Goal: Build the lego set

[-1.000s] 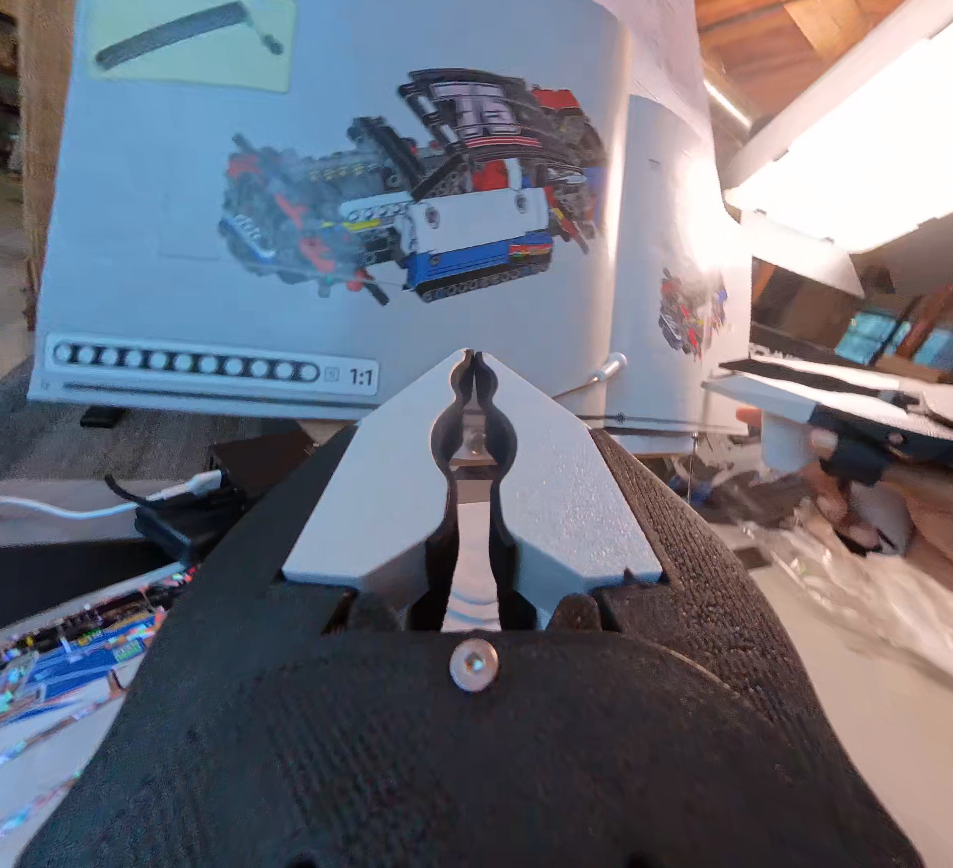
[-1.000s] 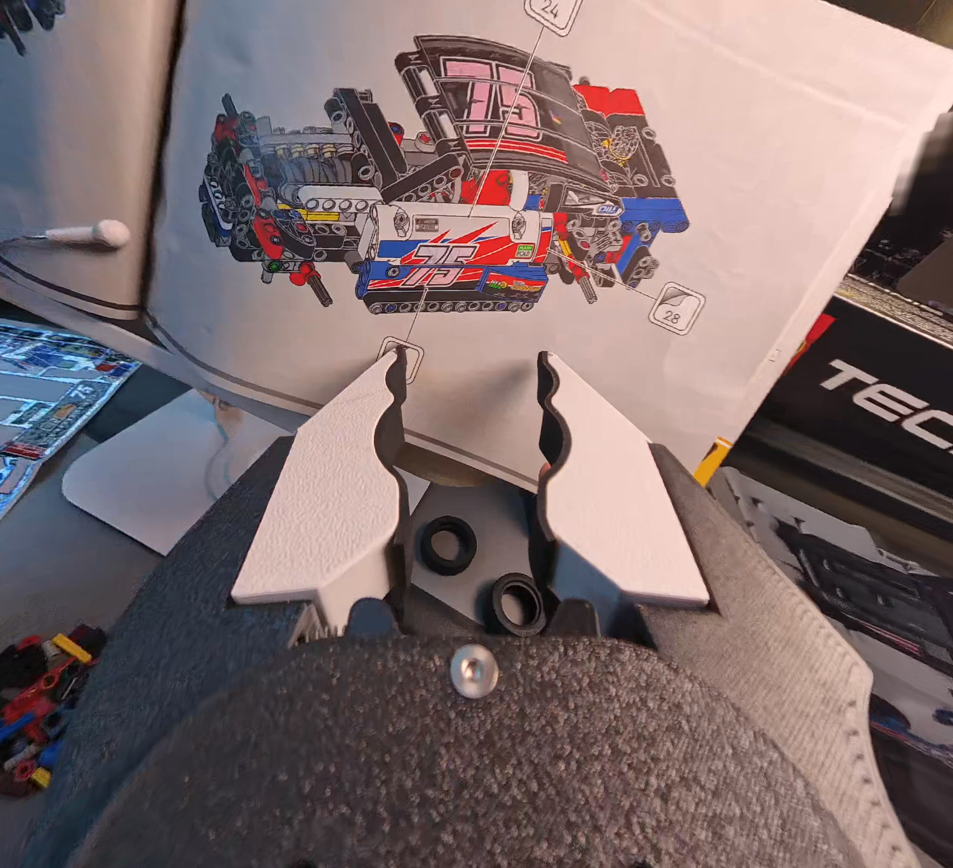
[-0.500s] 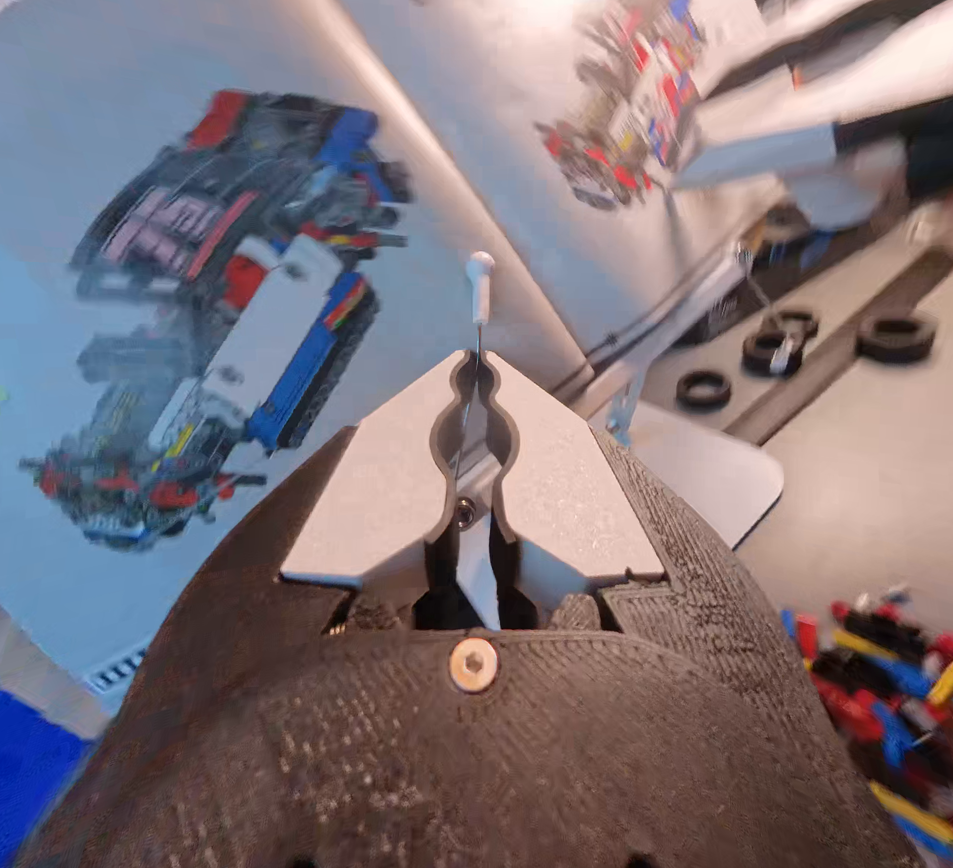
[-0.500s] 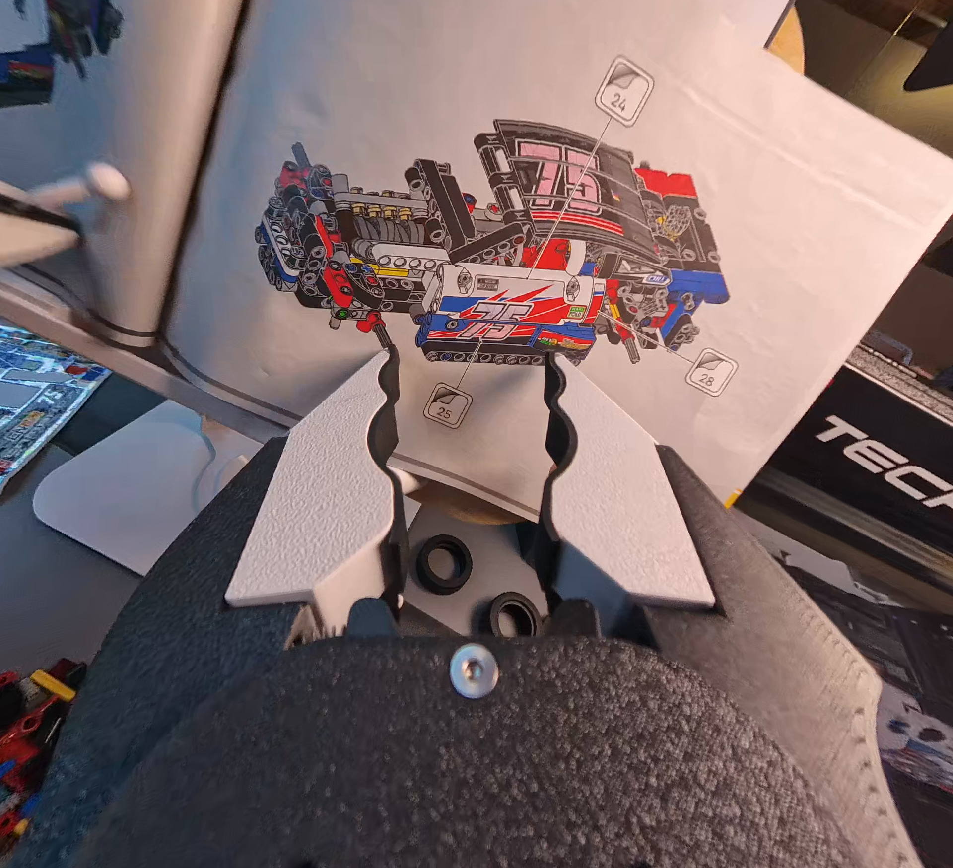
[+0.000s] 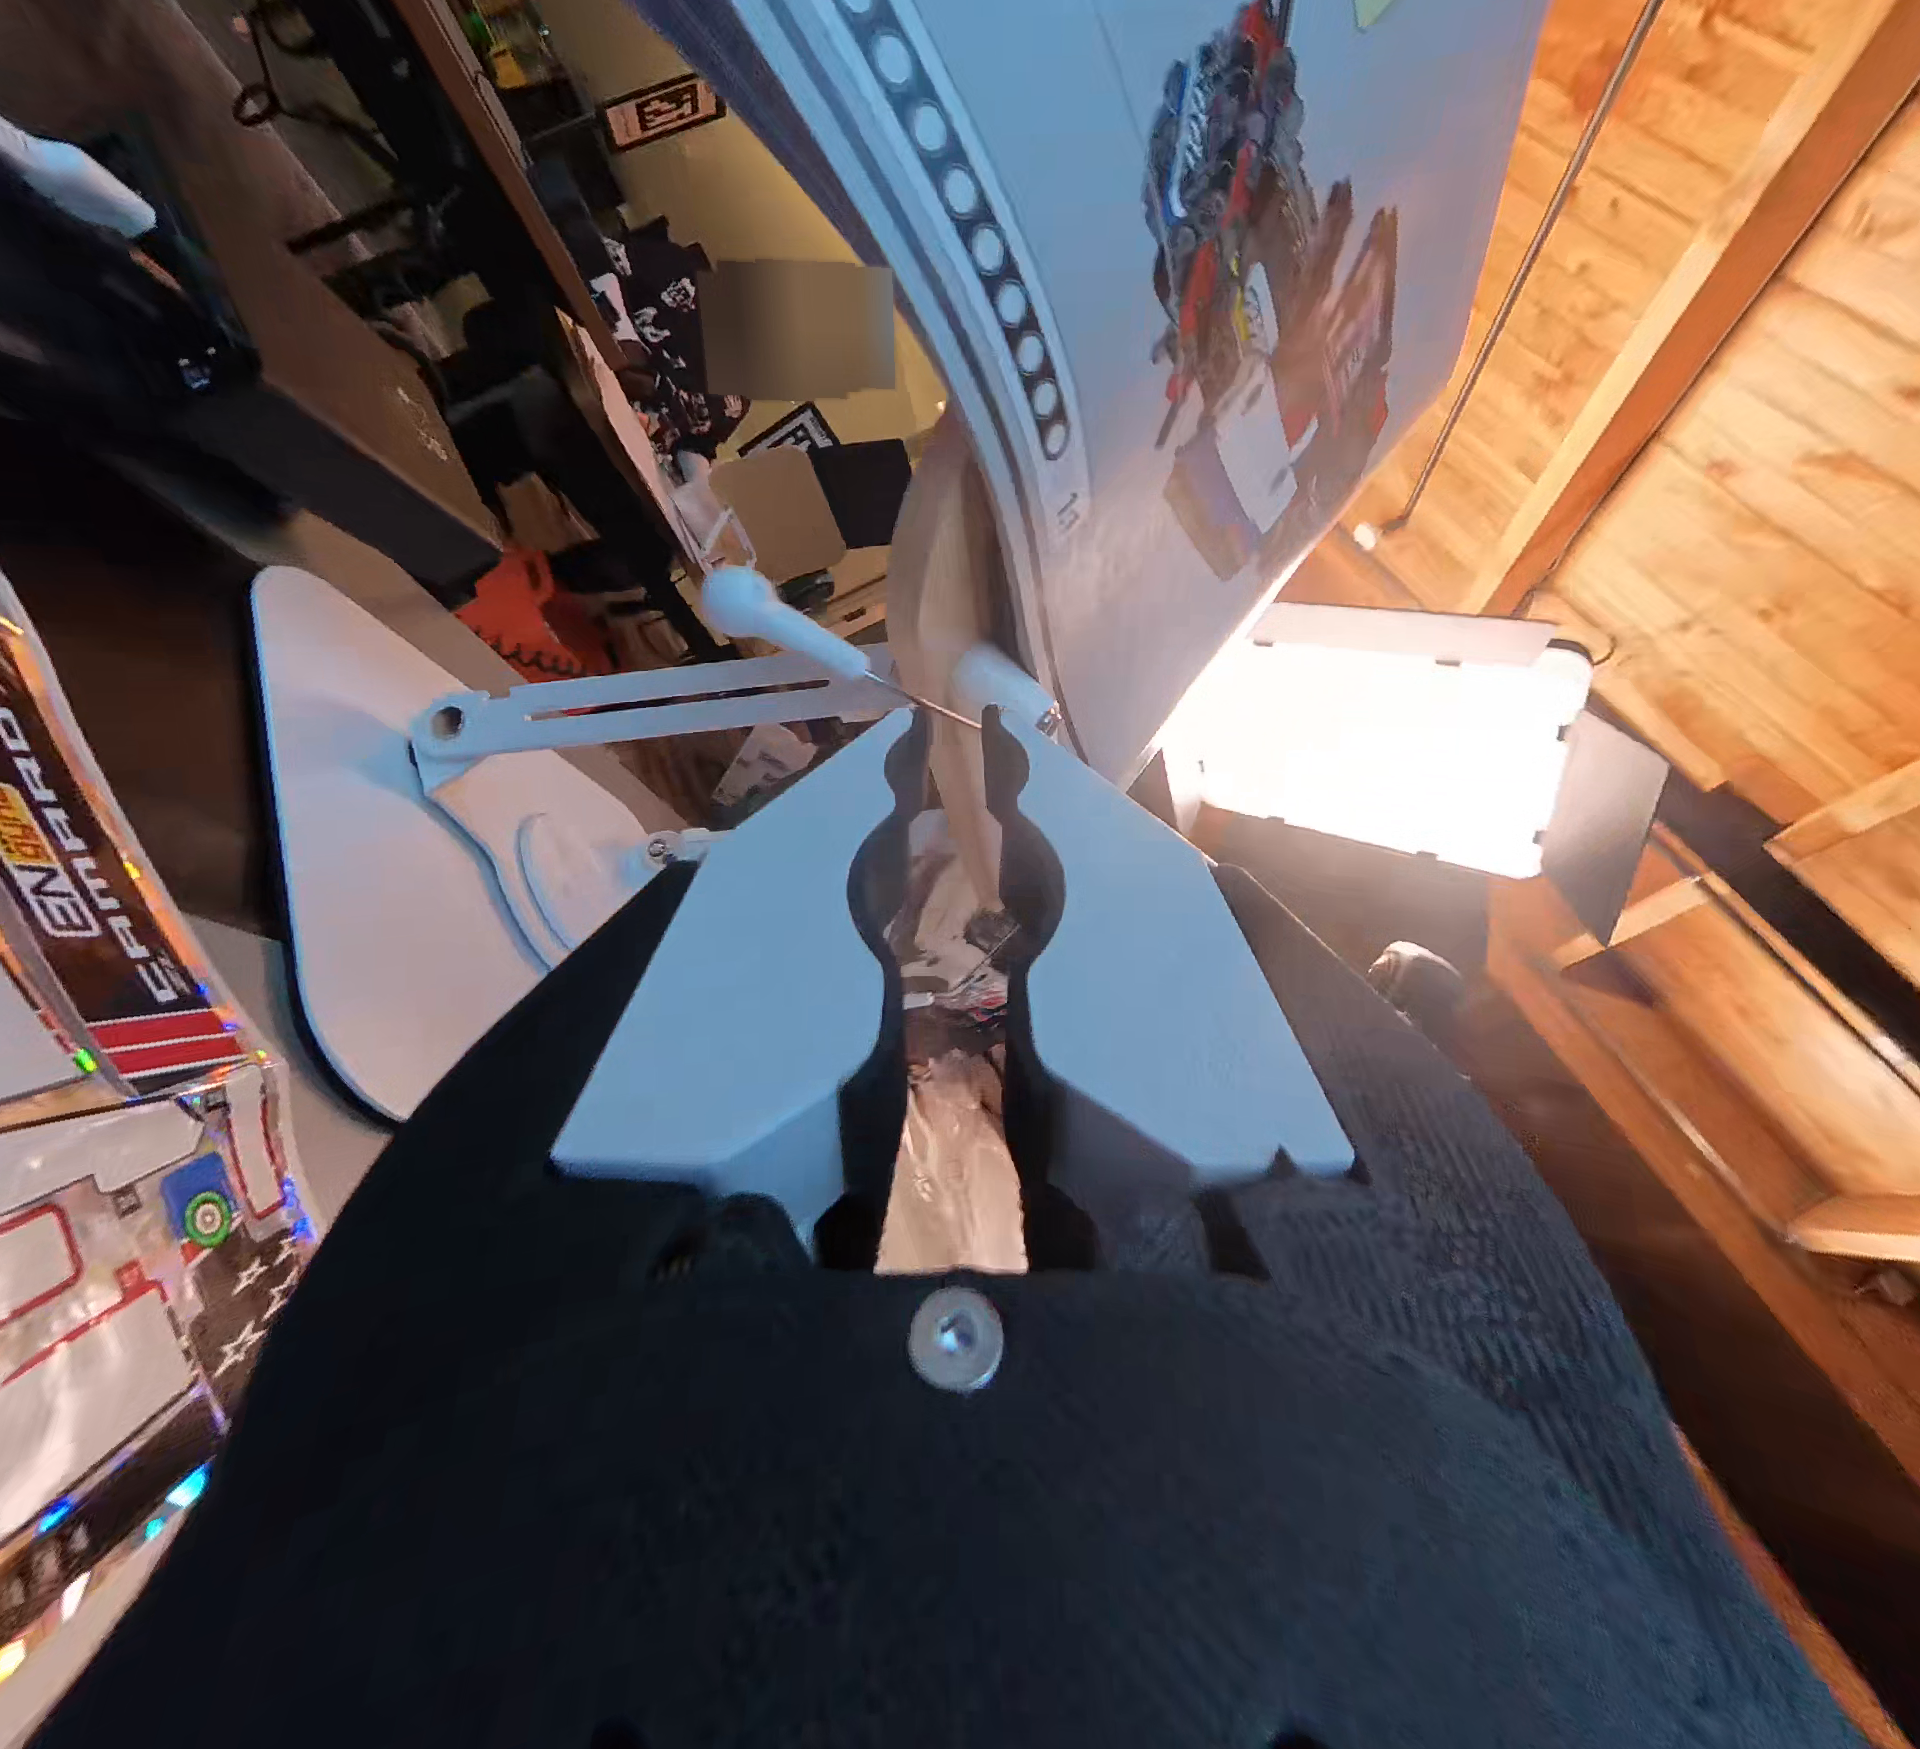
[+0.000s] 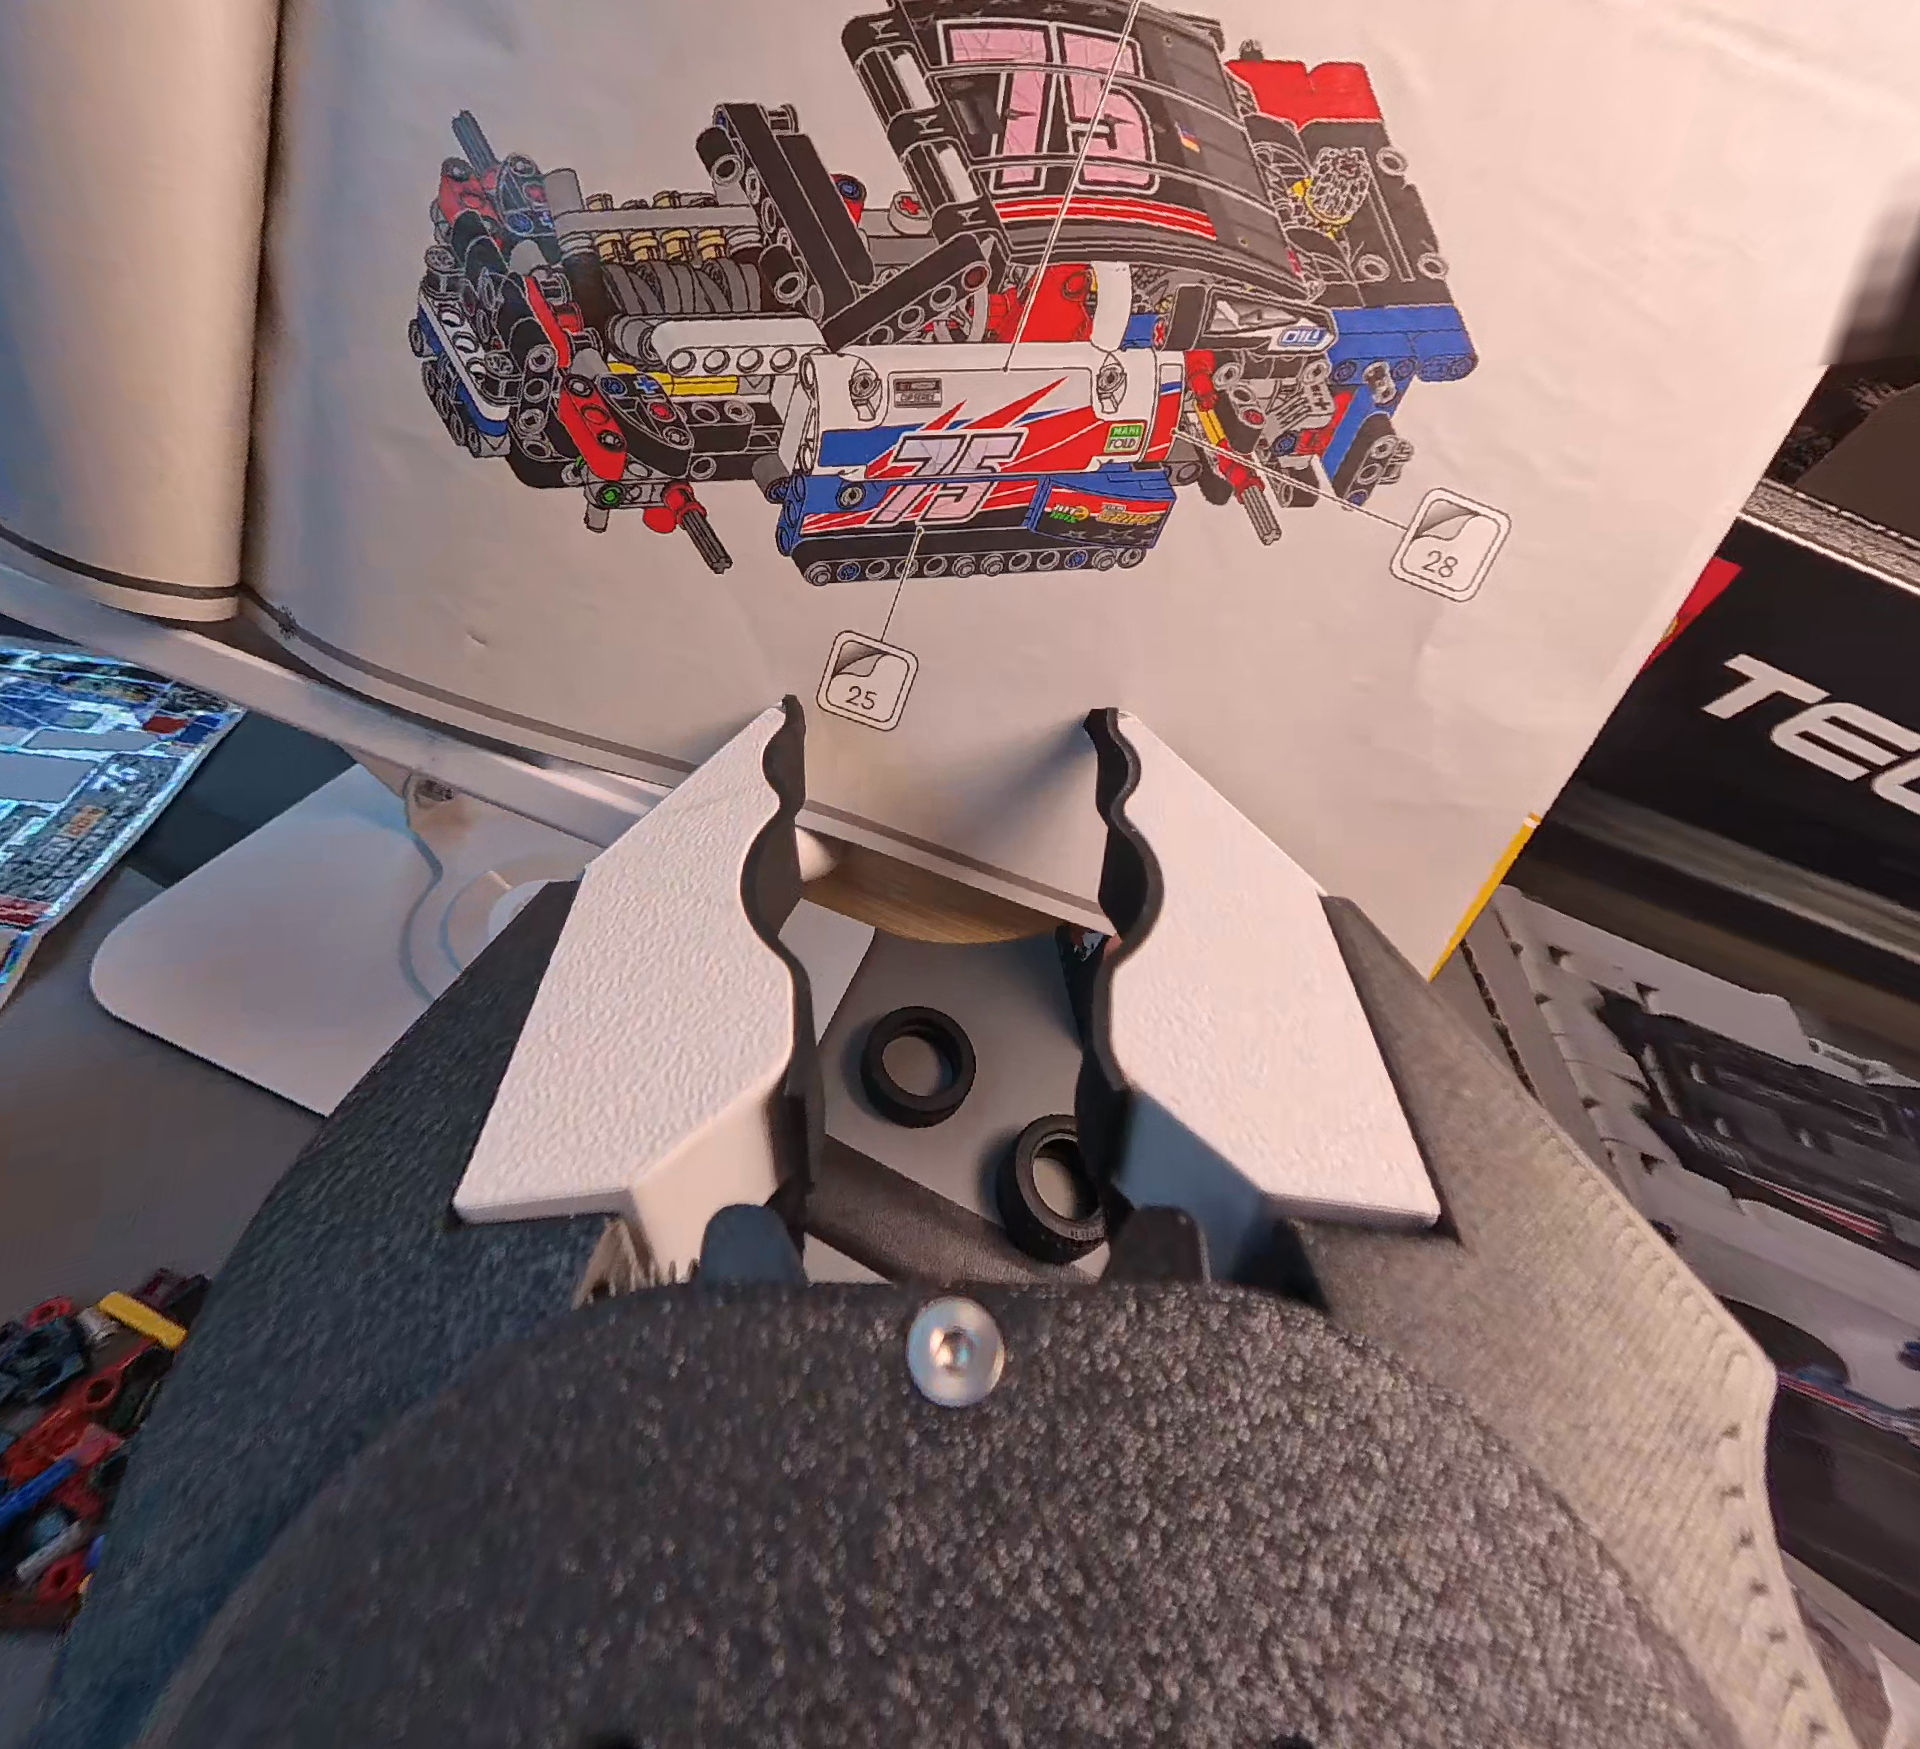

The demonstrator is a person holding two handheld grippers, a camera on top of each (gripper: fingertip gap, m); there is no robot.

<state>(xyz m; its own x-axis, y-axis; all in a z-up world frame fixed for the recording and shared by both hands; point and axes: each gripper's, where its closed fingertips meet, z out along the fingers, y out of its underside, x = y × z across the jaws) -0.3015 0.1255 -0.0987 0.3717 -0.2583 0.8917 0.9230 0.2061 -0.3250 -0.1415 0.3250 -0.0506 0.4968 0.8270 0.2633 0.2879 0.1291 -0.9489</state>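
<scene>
The open instruction booklet (image 6: 644, 89) stands on a white book stand (image 6: 260, 972) and shows a drawing of the car model. My right gripper (image 6: 945, 723) is open and empty, just in front of the page's lower edge. Two black tyres (image 6: 914, 1065) (image 6: 1055, 1190) lie on the table below, between its fingers. My left gripper (image 5: 951, 728) is rolled sideways at the stand's page-holder arms (image 5: 987, 671), with a narrow gap between its jaws and nothing held. The booklet's left page (image 5: 1091, 89) rises above it.
A shiny sticker sheet (image 6: 94, 764) lies left of the stand and also shows in the left wrist view (image 5: 104, 1128). Loose coloured pieces (image 6: 62, 1408) lie at the lower left. The black set box (image 6: 1766, 816) stands at the right. A bright light panel (image 5: 1371, 743) is behind the booklet. Tip to tip, the grippers are about 25 centimetres apart.
My left gripper has swung and rolled towards the stand's page-holder arms, and its jaws have parted a little. My right gripper has shifted slightly before the page and stays open.
</scene>
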